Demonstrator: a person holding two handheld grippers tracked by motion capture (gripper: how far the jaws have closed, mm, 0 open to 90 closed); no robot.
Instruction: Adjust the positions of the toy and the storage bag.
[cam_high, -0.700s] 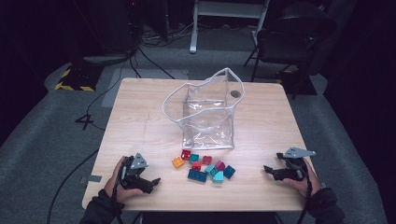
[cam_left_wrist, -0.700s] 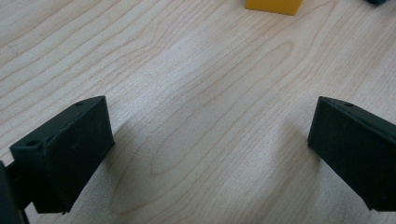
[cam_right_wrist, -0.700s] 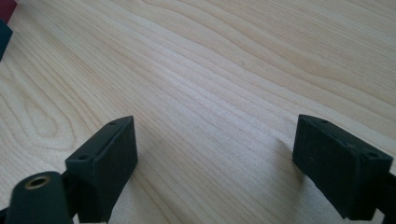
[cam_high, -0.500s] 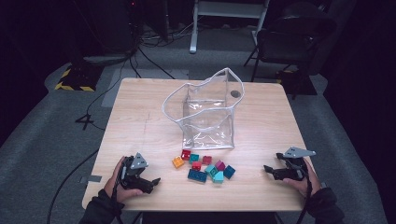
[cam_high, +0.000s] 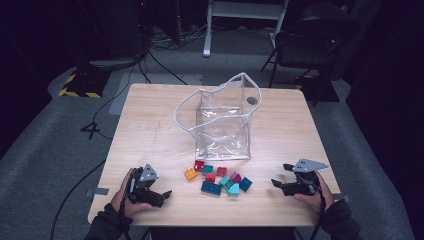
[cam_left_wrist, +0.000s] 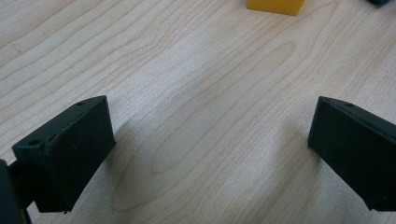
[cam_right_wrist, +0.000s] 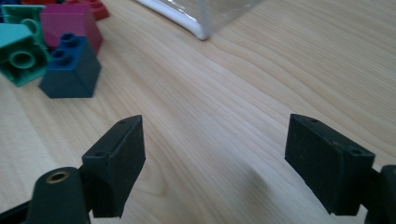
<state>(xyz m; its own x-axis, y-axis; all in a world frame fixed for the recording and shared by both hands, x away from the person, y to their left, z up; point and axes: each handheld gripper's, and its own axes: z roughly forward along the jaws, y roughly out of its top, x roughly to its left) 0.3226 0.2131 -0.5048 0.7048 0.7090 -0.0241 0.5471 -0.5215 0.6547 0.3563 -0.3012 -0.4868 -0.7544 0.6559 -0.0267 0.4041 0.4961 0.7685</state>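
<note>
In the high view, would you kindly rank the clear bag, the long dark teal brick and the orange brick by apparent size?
1. Clear bag, by far the largest.
2. Long dark teal brick.
3. Orange brick, smallest.
The two bricks lie at a similar distance from the camera, so their order seems dependable.

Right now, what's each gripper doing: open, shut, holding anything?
Left gripper: open, nothing between its jaws, bare wooden table under it.
Right gripper: open, holding nothing, short of the dark blue brick.

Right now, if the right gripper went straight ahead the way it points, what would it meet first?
Probably the dark blue block, nearest of the pile; bare table lies directly between its open fingers. Depth is uncertain.
</note>
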